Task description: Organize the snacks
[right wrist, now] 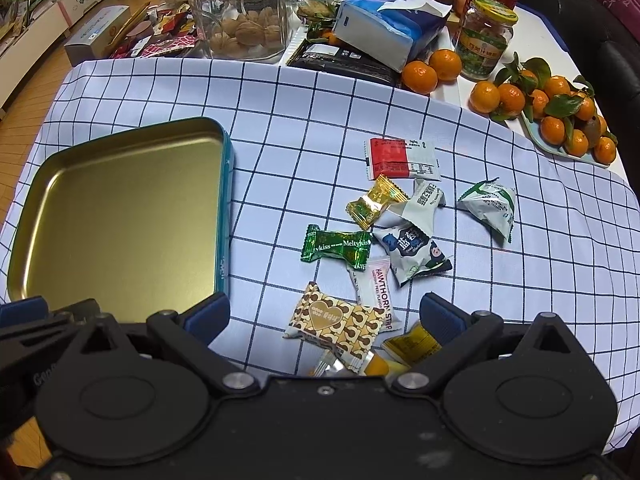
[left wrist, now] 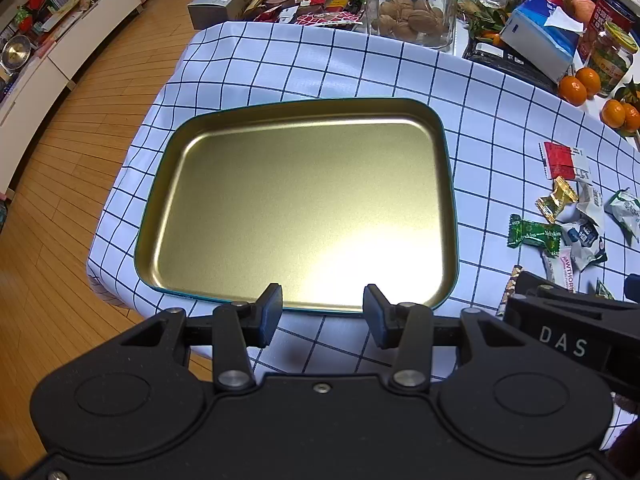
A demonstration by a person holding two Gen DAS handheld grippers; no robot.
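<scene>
1. My left claw (left wrist: 322, 307) is spread wide and holds nothing, at the bottom of its picture by the near rim of the gold tin (left wrist: 447, 184).
2. My right claw (right wrist: 323, 322) is spread too, around the brown heart snack (right wrist: 338, 326).
3. The snacks (right wrist: 394, 236) lie piled mid-frame; I might pinch two, or drag the slippery checked cloth (right wrist: 280, 92).
4. A wood floor (left wrist: 96, 120) shows upper left.
</scene>
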